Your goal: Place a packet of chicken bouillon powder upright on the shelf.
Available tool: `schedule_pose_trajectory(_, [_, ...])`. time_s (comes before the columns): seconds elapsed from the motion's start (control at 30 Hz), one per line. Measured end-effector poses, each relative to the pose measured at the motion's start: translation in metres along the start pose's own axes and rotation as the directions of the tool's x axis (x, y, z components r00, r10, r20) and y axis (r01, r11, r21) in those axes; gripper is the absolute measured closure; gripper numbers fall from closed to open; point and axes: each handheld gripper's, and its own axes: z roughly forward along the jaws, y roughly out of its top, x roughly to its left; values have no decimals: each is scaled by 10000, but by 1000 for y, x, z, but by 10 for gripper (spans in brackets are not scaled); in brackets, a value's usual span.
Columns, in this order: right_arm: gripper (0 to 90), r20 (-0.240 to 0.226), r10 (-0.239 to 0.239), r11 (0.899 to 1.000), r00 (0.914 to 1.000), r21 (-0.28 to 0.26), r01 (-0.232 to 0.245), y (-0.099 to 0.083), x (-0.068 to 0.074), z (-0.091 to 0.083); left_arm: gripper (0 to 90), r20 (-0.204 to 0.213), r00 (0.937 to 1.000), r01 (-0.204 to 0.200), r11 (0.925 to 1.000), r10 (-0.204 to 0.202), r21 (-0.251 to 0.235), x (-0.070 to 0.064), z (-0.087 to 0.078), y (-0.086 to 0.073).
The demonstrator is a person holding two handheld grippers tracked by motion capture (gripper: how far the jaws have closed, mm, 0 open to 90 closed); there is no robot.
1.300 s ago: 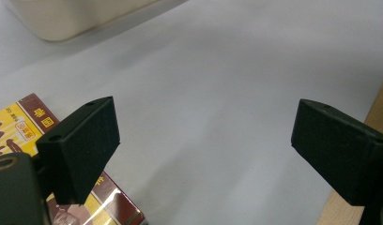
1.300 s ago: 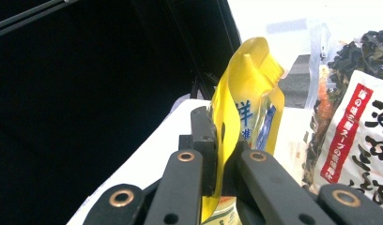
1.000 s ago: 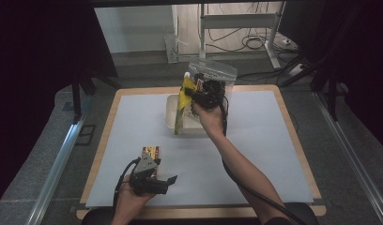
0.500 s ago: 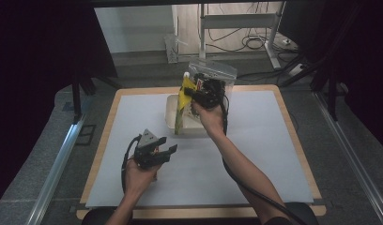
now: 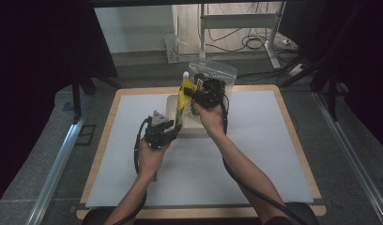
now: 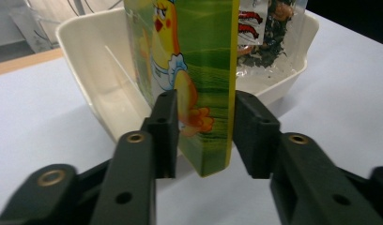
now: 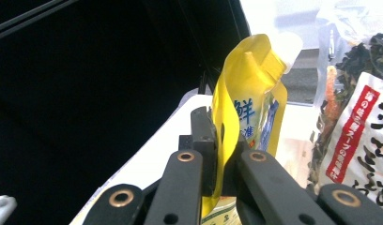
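Tub (image 5: 173,104): yellow pouch (image 7: 248,112), seaweed bag (image 5: 213,77) inside.

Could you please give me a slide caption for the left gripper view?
Open left claw straddles the yellow-green chicken pouch at the cream bin.

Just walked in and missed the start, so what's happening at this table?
A person works with a gripper in each hand. The right gripper is shut on the upper part of a yellow pouch, holding it upright at a cream tub. The left gripper is open, its jaws on either side of the pouch's lower end. A clear bag of dried food stands in the tub.
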Motion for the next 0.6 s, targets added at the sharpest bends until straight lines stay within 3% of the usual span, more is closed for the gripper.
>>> schedule_pose_trajectory(0.27, [894, -182, 191, 9998, 9997, 0, -191, 2, 1, -1, 758, -119, 9999, 90, 9997, -88, 231, 0, 8, 0])
schedule_pose_trajectory(0.6, [894, -305, 214, 9998, 9993, -37, -215, 4, 1, 0, 771, -233, 9997, 114, 9990, -104, 423, 7, 24, 7])
